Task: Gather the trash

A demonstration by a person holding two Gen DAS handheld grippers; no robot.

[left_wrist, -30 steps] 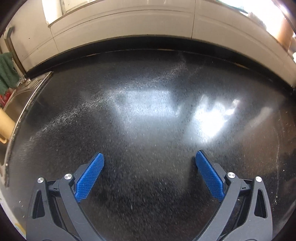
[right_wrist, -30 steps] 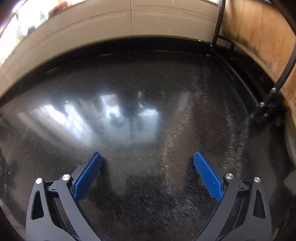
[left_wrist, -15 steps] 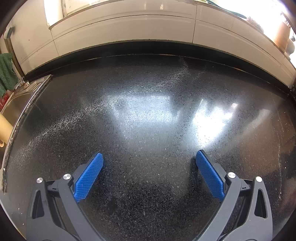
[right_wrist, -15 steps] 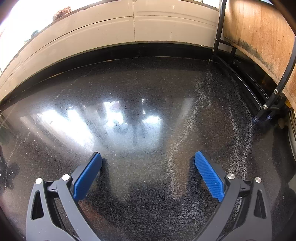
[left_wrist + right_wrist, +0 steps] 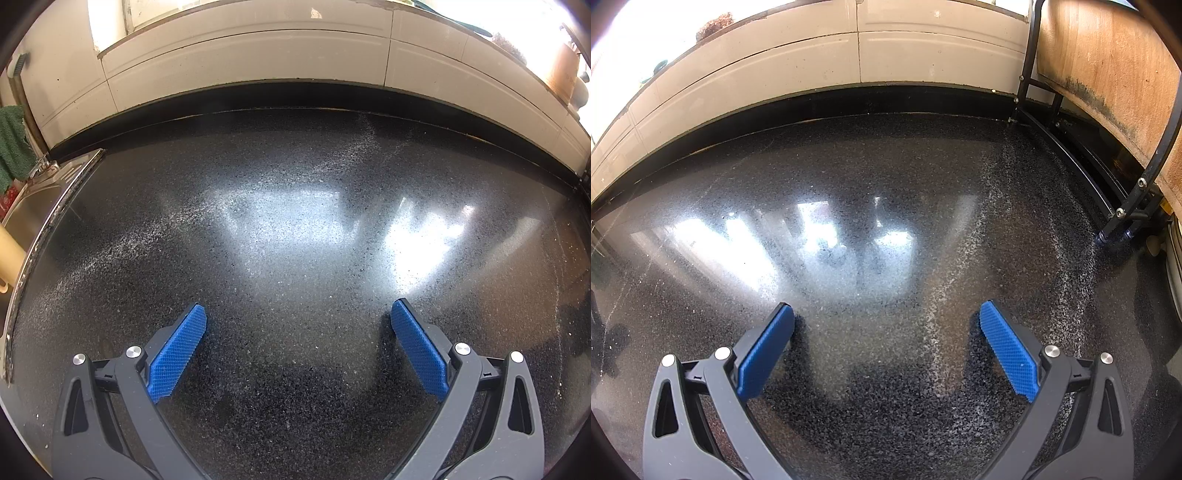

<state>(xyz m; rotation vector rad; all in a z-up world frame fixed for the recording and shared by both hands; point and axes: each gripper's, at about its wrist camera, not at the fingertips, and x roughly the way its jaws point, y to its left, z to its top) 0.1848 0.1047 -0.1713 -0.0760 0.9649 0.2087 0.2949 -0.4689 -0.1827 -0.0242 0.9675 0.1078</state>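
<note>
The left gripper (image 5: 297, 317) is showing a sink (image 5: 40, 195); the right gripper (image 5: 886, 317) is showing a black rack (image 5: 1137, 195). Both fingers are spreading wide over the surface (image 5: 295, 240), holding nothing; trash is appearing nowhere.

Daylight from the far windows blew out the top corners and glared white on the glossy desk (image 5: 295, 229); edges bowed.

Glossy black speckled countertop (image 5: 295, 206), steel sink (image 5: 33, 199) at its left edge
</note>
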